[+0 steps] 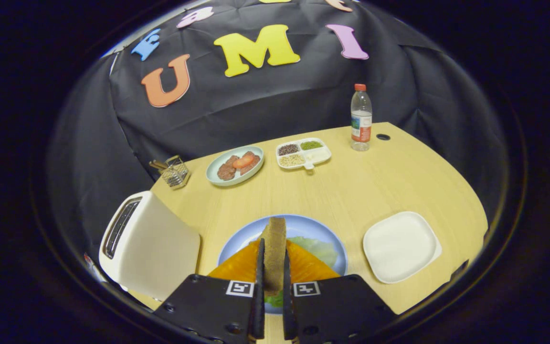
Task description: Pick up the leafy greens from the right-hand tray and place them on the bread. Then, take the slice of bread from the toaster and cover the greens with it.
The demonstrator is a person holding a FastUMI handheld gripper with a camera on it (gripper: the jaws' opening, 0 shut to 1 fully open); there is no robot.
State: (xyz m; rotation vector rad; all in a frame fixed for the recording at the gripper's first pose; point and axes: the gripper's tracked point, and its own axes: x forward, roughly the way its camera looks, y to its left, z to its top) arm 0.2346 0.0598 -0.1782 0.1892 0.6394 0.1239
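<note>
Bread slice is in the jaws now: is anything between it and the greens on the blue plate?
Nothing visible. The gripper is shut on the bread slice, held on edge directly over the blue plate. The leafy greens lie on the orange bread right beneath. The toaster stands clear to the side.

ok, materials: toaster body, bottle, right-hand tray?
Toaster: looks like cream plastic or painted metal, smooth and matte.
Bottle: clear plastic, see-through wall and a red cap.
Square tray: white, soft sheen, likely plastic or glazed ceramic.
Gripper is shut on the bread slice.

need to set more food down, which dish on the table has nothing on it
The white square tray, right of the blue plate; the other dishes all hold food.
</note>
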